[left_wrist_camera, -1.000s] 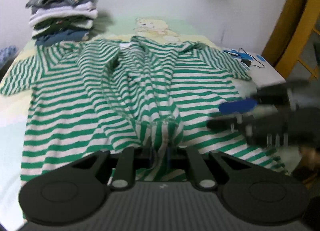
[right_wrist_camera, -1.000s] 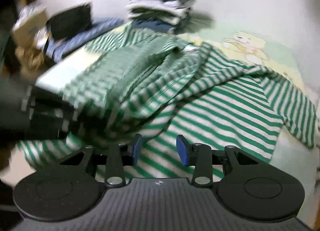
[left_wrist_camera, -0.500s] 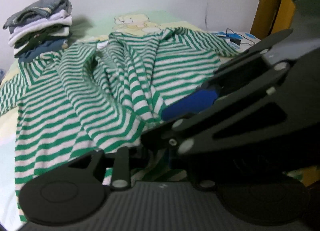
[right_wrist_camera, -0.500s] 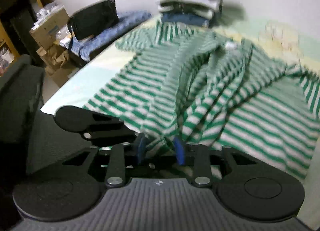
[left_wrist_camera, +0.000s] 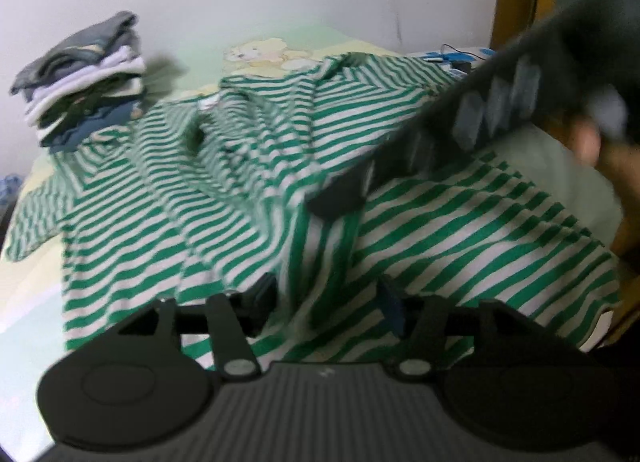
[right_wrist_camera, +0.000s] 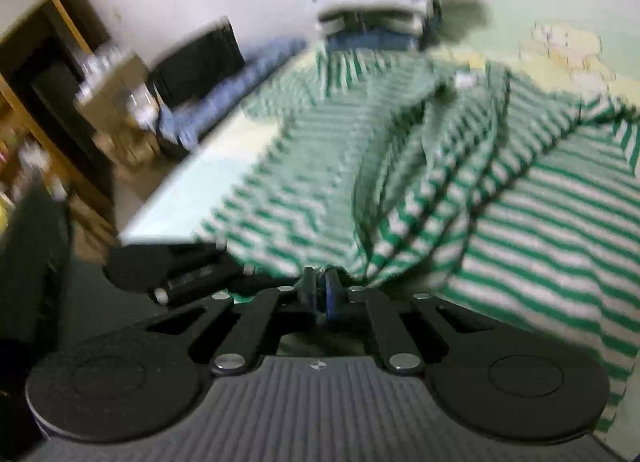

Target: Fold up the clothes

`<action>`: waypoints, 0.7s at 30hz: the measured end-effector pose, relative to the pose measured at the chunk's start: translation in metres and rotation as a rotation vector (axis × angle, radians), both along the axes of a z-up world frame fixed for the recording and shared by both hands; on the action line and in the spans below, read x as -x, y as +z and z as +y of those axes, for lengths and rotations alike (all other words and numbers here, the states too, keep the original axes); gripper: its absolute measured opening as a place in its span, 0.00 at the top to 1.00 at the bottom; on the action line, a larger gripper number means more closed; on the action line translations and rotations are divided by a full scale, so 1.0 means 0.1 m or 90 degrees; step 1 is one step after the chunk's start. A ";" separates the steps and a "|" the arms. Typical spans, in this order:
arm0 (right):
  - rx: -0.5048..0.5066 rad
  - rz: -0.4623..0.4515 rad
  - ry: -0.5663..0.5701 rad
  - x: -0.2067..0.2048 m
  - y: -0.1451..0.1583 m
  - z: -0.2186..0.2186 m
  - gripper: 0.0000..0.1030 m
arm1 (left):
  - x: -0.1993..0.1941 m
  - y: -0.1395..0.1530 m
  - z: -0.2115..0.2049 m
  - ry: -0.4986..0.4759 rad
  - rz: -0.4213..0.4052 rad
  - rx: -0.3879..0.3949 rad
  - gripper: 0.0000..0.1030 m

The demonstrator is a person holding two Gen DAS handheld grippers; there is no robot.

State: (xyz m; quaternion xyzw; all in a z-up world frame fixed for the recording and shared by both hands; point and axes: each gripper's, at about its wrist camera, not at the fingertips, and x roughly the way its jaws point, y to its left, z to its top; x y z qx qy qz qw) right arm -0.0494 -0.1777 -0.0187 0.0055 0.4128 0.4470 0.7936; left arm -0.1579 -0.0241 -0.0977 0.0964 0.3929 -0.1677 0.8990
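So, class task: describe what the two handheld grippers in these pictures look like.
Each gripper, left gripper and right gripper, is matte black: a grey ribbed body, two round discs, slotted linkage arms with silver rivets, and blue-padded fingers. A small white mark sits on the ribbing.

Both wrist views close, angled down, sharing striped shirt and clothes stack

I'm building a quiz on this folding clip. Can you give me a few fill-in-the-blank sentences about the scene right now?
1. The shirt spread on the bed has white and ____ stripes.
2. The right gripper is ____ on the shirt's hem.
3. The left gripper has jaws standing ____.
4. The stack of folded clothes sits against the ____.

Missing words: green; shut; open; wall
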 end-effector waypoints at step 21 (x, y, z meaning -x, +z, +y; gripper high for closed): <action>-0.111 -0.218 -0.029 -0.19 1.00 -0.03 0.96 | -0.57 0.24 -0.28 0.066 -0.072 -0.007 0.95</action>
